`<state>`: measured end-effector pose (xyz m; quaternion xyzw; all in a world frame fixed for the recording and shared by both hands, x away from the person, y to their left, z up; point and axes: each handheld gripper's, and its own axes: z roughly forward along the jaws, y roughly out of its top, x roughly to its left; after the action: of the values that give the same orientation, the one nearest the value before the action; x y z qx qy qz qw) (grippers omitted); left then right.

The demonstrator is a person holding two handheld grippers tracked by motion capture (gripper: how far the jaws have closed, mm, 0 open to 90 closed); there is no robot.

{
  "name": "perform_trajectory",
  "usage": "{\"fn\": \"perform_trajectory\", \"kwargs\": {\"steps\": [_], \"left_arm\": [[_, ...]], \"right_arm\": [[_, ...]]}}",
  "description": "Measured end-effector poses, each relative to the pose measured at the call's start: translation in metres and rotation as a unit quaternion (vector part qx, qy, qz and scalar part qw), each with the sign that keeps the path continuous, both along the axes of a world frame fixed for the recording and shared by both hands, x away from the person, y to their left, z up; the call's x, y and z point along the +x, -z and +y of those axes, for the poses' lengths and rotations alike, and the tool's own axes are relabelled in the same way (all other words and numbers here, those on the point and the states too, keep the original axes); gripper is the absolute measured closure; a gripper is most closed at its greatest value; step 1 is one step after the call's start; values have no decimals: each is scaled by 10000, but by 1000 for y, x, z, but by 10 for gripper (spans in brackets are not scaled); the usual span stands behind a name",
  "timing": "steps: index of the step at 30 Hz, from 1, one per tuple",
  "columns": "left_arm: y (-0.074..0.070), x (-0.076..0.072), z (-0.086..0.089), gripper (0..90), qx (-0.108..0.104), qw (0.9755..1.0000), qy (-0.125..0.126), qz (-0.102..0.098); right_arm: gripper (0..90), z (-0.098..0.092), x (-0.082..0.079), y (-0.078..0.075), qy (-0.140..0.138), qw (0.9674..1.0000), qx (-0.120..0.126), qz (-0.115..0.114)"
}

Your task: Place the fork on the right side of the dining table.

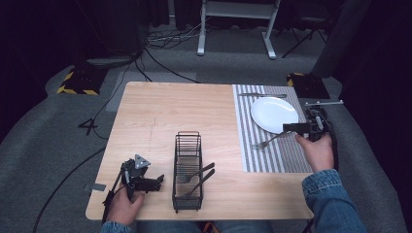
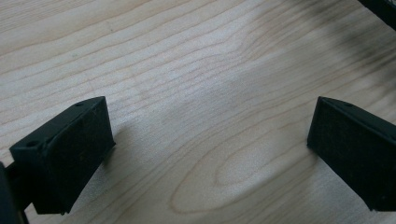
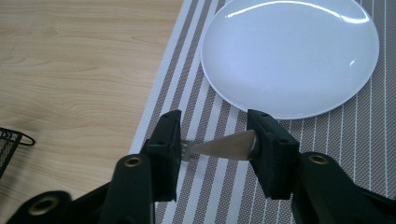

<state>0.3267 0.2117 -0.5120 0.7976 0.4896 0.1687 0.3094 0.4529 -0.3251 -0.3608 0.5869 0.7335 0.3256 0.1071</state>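
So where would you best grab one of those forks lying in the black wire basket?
Probably by the handle end of a metal fork, which pokes up over the black wire basket's right rim. Coming from the right with the tongs clears the wire walls; the tines lie down inside.

forks: 3 — one point(image 1: 268, 141) on the striped placemat point(image 1: 272, 155), two point(image 1: 197, 178) in the black wire basket point(image 1: 187, 167) | plates: 1, white point(image 1: 273, 114) | knives: 1 point(image 1: 262, 95) above the plate | placemats: 1 | baskets: 1 | grippers: 2 (left gripper point(image 1: 158, 182), right gripper point(image 1: 287, 128))
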Motion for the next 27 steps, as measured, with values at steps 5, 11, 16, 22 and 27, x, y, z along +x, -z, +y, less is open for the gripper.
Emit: {"fn": "perform_trajectory", "kwargs": {"steps": [5, 11, 16, 22, 27], "left_arm": [[0, 0, 0, 3, 0, 10000, 1, 0], [0, 0, 0, 3, 6, 10000, 3, -3], [0, 0, 0, 3, -1, 10000, 0, 0], [0, 0, 0, 3, 1, 10000, 1, 1], [0, 0, 0, 3, 6, 10000, 3, -3]], "right_arm": [[492, -8, 3, 5, 138, 9996, 139, 222], [487, -18, 5, 13, 300, 9986, 135, 411], [484, -26, 7, 23, 448, 9975, 58, 534], [483, -34, 8, 33, 561, 9964, 61, 639], [469, -41, 9, 44, 628, 9954, 64, 720]]}}
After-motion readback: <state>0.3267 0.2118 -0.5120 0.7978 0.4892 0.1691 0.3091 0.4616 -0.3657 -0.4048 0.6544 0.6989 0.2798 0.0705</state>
